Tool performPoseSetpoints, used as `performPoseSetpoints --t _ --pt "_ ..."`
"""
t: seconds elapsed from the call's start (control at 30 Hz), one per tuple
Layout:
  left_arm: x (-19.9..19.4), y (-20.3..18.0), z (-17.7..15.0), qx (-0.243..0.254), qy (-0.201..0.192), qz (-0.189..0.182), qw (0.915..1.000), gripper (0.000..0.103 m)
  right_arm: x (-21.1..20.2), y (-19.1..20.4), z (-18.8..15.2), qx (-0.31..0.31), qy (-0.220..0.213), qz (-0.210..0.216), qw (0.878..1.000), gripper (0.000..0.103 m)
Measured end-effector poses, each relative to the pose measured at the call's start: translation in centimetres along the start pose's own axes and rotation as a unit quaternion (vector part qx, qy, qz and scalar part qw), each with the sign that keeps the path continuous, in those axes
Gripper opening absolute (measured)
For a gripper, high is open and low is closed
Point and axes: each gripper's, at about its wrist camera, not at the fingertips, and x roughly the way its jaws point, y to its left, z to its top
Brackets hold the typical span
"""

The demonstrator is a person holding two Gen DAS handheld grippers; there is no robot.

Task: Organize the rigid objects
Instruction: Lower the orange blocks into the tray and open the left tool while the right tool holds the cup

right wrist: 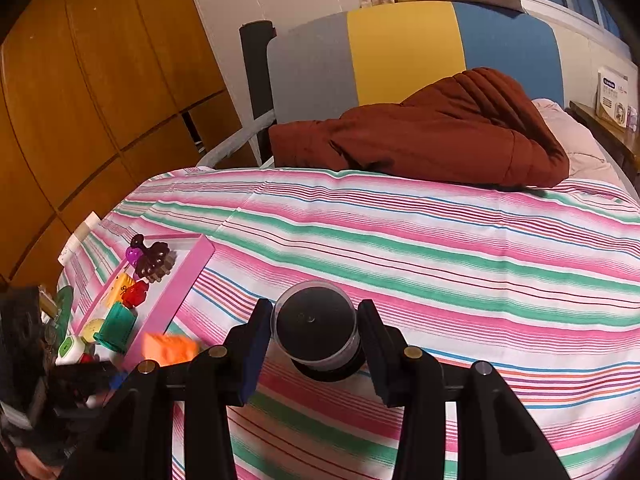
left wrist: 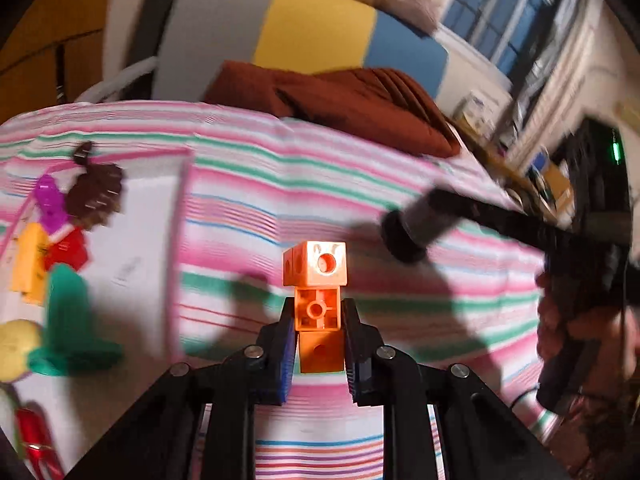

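Only from the right wrist: pink tray's (right wrist: 188,280) rim sharp.

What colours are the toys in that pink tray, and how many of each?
Counting only what shows clearly in the pink tray:
Purple: 1
Brown: 1
Yellow-orange: 1
Red: 1
Green: 1
Pale yellow: 1
Total: 6
The left view is blurred, so more may hide.

Warm indoor light, hard shadows, fisheye warping — left view motion-blurred
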Motion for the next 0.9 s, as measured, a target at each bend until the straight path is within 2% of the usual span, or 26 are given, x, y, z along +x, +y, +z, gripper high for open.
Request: performPoseSetpoints --t 0.17,0.33,0.5,0.57,0.63,0.77,0.8,0.83,0.9 --pt "-1.2 4.1 2.2 -0.045 -0.014 0.028 0.9985 0.021 -0.3 1.2 0.1 0.001 -0.01 0.009 1.0 0.044" --pt "-0.2 7.8 3.8 -0.092 0.013 0.048 0.9946 0.021 -0.5 2.7 0.2 0.005 -0.017 0.029 0.999 0.044" --pt "1.1 9.9 4.5 -0.106 0.034 0.073 0.9911 0.022 -0.7 4.6 0.1 -0.001 -0.025 0.046 0.999 0.044" --pt "1.2 10.7 5.0 -0.122 0.034 0.07 0.9895 0.029 -0.7 5.1 0.0 -0.005 -0.025 0.051 0.998 0.044" --pt "0.9 11.0 5.3 -0.133 0.025 0.062 0.9889 0.054 -0.6 5.4 -0.1 -0.005 -0.023 0.054 0.998 0.044" --pt "-1.8 11.1 5.1 -0.15 -0.012 0.039 0.9878 0.062 -0.5 5.8 -0.3 -0.004 -0.019 0.062 0.998 0.044" --pt "-2.5 11.0 4.9 -0.147 -0.021 0.038 0.9882 0.069 -0.5 5.9 -0.3 -0.004 -0.019 0.065 0.998 0.044" --pt "-2.9 11.0 4.9 -0.145 -0.028 0.041 0.9883 0.081 -0.6 6.1 -0.3 -0.004 -0.019 0.069 0.997 0.044" --pt "-4.7 10.9 4.3 -0.137 -0.052 0.054 0.9878 0.091 -0.7 6.5 -0.3 -0.006 -0.021 0.077 0.997 0.044"
